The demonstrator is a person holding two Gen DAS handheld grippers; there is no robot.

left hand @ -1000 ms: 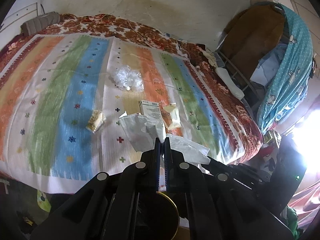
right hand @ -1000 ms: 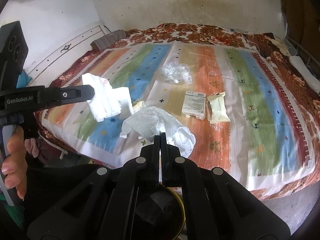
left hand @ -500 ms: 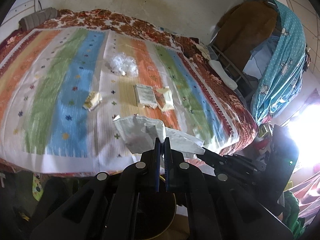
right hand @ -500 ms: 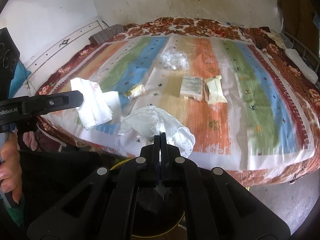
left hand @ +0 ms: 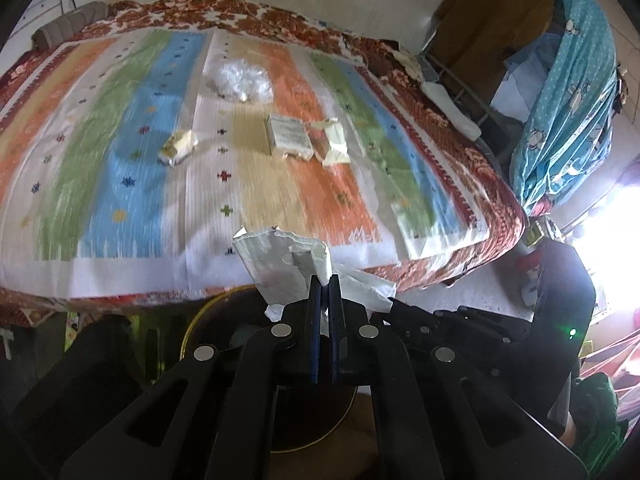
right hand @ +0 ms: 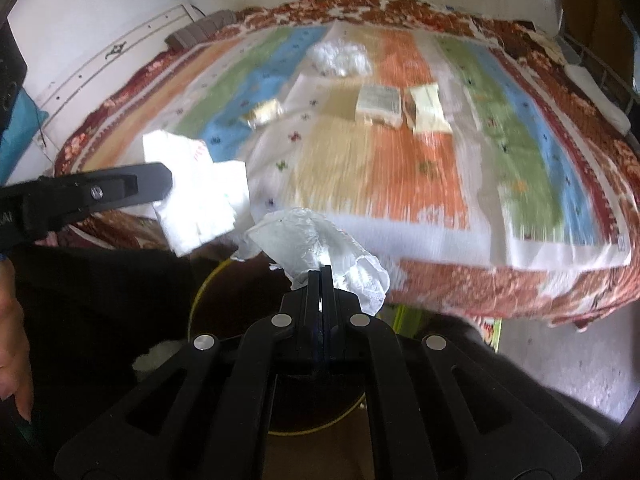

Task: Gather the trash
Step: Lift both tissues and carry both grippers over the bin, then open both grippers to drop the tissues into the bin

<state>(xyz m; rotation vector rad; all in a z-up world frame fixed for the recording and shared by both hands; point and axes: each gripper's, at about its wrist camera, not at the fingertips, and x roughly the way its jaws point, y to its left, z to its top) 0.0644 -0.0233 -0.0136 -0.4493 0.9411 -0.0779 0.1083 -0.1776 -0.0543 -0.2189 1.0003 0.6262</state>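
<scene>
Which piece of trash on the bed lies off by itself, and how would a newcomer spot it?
Start at the striped cloth covering the bed. On its blue stripe lies a small crumpled yellowish wrapper, left of the flat white box and the cream packet. Those two lie side by side; the wrapper sits alone.

My left gripper (left hand: pixel 325 280) is closed on a white crumpled paper (left hand: pixel 280 268). Under it I see a dark bin with yellow rim (left hand: pixel 192 320). On the striped bedsheet (left hand: pixel 120 184) lie a small box (left hand: pixel 289 137) and wrappers.
</scene>
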